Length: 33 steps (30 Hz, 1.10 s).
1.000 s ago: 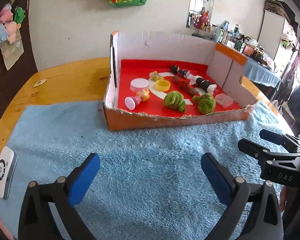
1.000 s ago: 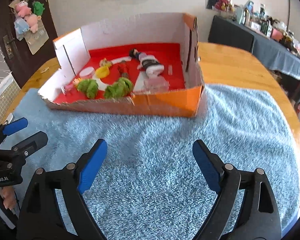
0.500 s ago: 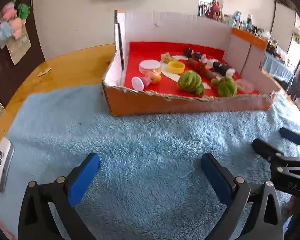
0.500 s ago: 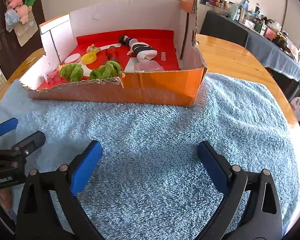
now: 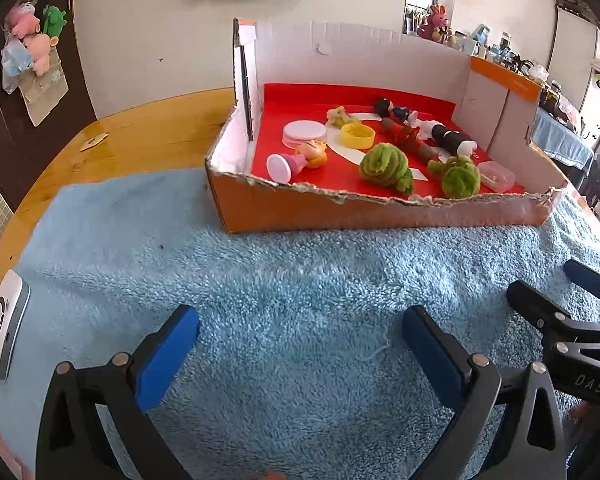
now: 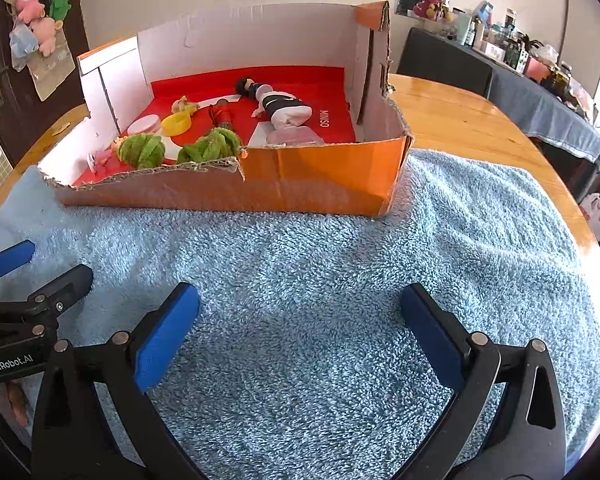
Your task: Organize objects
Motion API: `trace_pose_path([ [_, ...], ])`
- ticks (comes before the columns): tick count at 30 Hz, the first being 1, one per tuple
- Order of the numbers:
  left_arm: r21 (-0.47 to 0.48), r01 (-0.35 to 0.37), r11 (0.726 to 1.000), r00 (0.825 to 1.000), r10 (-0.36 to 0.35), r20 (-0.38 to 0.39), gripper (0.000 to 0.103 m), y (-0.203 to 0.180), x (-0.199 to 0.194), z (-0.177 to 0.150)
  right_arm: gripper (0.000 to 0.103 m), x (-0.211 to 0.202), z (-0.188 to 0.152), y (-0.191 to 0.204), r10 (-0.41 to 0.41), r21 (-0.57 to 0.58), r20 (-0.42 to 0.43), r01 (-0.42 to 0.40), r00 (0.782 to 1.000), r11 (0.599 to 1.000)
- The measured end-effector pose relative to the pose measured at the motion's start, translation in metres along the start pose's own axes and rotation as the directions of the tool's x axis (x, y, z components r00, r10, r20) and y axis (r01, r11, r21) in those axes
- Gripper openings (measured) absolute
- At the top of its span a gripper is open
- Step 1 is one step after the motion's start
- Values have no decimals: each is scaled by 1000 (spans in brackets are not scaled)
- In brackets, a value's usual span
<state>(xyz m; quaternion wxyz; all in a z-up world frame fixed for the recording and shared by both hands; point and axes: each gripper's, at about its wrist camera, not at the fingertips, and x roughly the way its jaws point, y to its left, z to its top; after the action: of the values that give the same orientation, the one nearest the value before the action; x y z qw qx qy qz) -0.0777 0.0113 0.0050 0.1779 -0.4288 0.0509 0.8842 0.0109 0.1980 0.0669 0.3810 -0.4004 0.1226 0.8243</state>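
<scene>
Cardboard box [image 5: 380, 208], orange outside and red-lined, was recorded on a blue towel [image 5: 300, 280] over the wooden tabletop [image 5: 140, 128]. Over the last second both views were brought lower and nearer, so the box front wall was seen larger; nothing inside was shifted. From this, only an approach could be judged; toys already in the box would fit either a late stage or a sorting yet to come.

Contents: doll [image 6: 280, 104], long axis from 10 to 4 o'clock in the right view, head toward 10; two green yarn balls [image 5: 384, 166]; yellow cap [image 5: 358, 136]; white lid [image 5: 304, 133].

Left gripper [image 5: 300, 344] and right gripper [image 6: 300, 328] were held wide apart, nothing between them, above the towel.
</scene>
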Motion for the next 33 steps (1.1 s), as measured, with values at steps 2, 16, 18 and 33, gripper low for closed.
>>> trace_pose_path([
  [2,2,3,1000,1000,-3,2,103,0,0,0,103,-1,0,-2,1,17,5,-1,1000,1000],
  [16,-42,-44,998,999,44,4,103,8,-1,0,103,1,1,-1,-43,0,-3,43,999,999],
  [18,-38,-44,998,999,44,5,103,8,-1,0,103,1,1,-2,-40,1,-4,40,999,999],
  [33,-8,-28,1000,1000,28,10,103,2,-2,-2,103,0,0,0,-36,3,6,36,999,999],
])
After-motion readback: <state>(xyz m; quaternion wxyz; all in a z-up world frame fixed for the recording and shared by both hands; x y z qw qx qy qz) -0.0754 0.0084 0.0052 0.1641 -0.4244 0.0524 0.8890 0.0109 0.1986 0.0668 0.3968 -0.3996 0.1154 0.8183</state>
